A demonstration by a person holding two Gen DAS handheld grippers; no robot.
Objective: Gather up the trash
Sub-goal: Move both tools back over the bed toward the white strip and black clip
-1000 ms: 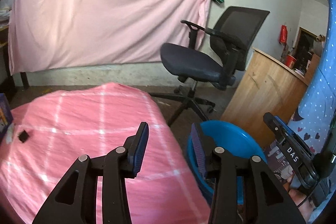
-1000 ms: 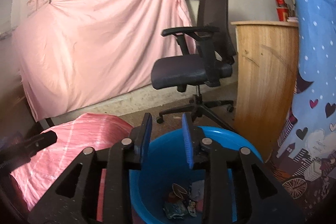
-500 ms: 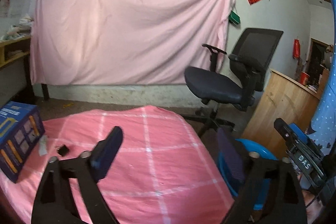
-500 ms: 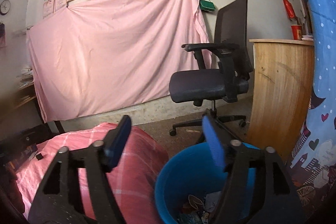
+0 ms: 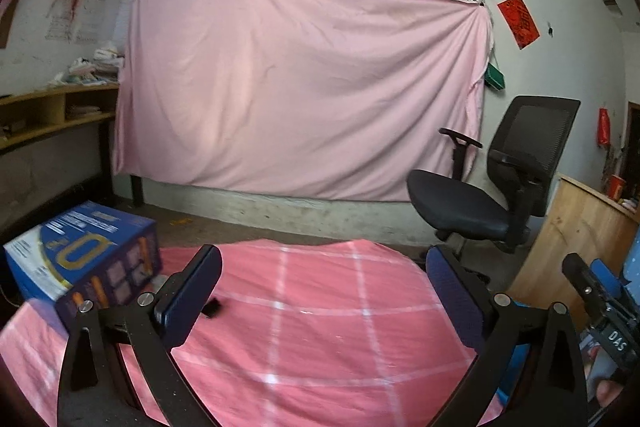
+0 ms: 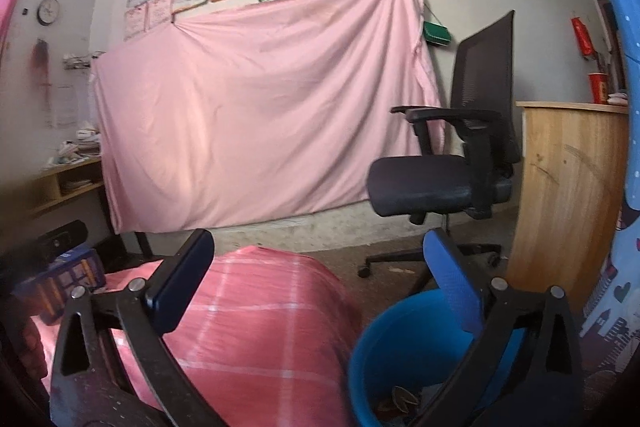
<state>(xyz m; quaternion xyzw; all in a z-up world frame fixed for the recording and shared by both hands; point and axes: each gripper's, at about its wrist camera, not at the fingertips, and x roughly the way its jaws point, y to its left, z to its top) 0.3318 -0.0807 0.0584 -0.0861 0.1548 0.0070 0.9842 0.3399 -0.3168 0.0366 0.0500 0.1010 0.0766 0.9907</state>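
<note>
My left gripper (image 5: pixel 324 295) hovers over a table under a pink checked cloth (image 5: pixel 320 323); its jaws are opening wide with nothing between them. A small black scrap (image 5: pixel 211 307) lies on the cloth just beyond the left finger. My right gripper (image 6: pixel 320 287) hangs above the gap between the table and a blue bucket (image 6: pixel 404 339), its jaws also opening and empty. Crumpled wrappers (image 6: pixel 400 397) lie at the bucket's bottom. In the left wrist view the right gripper (image 5: pixel 600 307) shows at the right edge, and a strip of the bucket (image 5: pixel 518 355) shows behind the right finger.
A blue printed carton (image 5: pixel 80 259) stands on the table's left end. A black office chair (image 6: pixel 440 179) and a wooden counter (image 6: pixel 568 195) stand beyond the bucket. A pink sheet (image 5: pixel 300 87) hangs on the back wall, and a blue patterned cloth (image 6: pixel 616 287) hangs at the right.
Both grippers' jaws went from narrow to wide apart. Both views swung up and to the left, bringing the blue carton into the left wrist view and sliding the bucket down and right.
</note>
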